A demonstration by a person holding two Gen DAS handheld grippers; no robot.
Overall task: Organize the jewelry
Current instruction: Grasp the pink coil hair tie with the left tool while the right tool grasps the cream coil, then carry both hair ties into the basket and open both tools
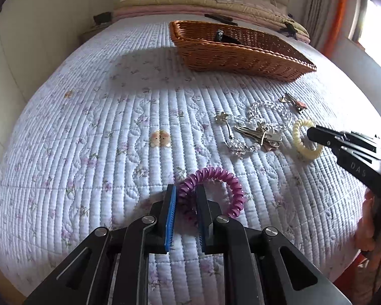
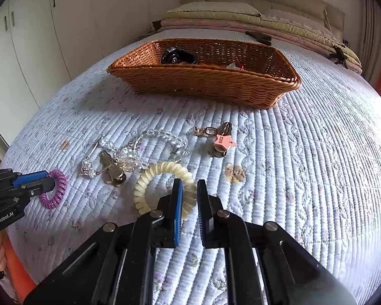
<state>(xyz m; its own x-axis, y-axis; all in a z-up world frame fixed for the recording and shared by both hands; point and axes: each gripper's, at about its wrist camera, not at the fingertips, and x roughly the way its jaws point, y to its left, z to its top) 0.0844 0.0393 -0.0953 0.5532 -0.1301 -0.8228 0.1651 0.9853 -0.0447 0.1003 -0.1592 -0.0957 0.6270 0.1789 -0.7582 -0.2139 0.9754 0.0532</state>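
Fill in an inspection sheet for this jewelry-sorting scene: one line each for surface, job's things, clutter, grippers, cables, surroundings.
Surface: quilted floral bedspread, lying flat.
Job's things: purple spiral band and cream spiral band on the quilt; clear bead bracelet, crystal pieces with metal clips and pink star charm lie between them and the wicker basket, which already holds a black item.
Clutter: nothing seen.
Grippers: left gripper straddles the purple band's coil; right gripper straddles the cream band's coil; whether either is clamped is unclear.
Cables: nothing seen.
Surroundings: folded bedding, white wardrobe.
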